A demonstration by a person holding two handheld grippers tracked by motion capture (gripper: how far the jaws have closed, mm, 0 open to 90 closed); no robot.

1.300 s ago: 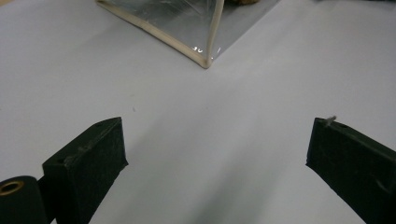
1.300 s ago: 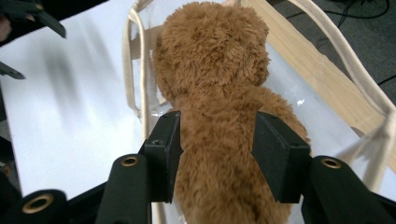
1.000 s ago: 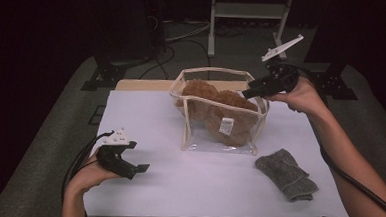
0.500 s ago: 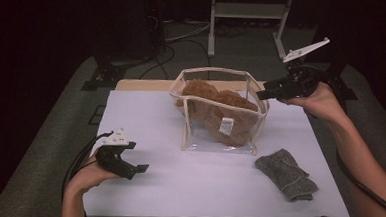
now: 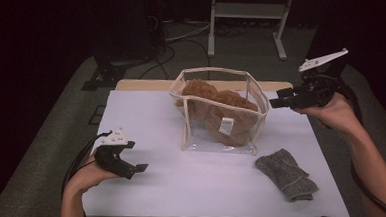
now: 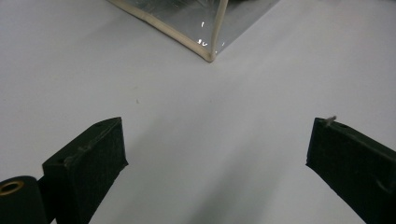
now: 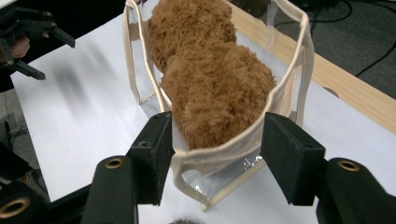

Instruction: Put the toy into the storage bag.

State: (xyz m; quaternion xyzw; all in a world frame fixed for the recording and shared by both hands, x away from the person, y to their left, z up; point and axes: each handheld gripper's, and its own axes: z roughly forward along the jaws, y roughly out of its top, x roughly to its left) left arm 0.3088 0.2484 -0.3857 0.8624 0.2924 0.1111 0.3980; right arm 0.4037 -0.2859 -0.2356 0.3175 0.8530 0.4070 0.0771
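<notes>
A clear bag with cream trim (image 5: 218, 140) stands open in the middle of the white table (image 5: 145, 121), and a brown plush toy (image 5: 216, 107) sits inside it. My right gripper (image 5: 275, 103) hovers just off the bag's right end, pointing at it. Its jaws have just been opening. In the right gripper view they stand wide, with the bag's near rim (image 7: 219, 161) and the plush toy (image 7: 215, 88) just ahead of them and the pads not pressing on either. My left gripper (image 5: 139, 169) rests open at the front left, with nothing between its fingers (image 6: 95, 154).
A folded grey cloth (image 5: 286, 174) lies at the front right of the table. A bare wooden strip (image 5: 142, 84) runs along the table's far edge. Behind the table a metal stand (image 5: 246, 11) and cables sit on the dark floor.
My right gripper has drawn back to the right, from over the bag's right rim to just beyond its end, with its jaws wider. The left gripper has stayed put.
</notes>
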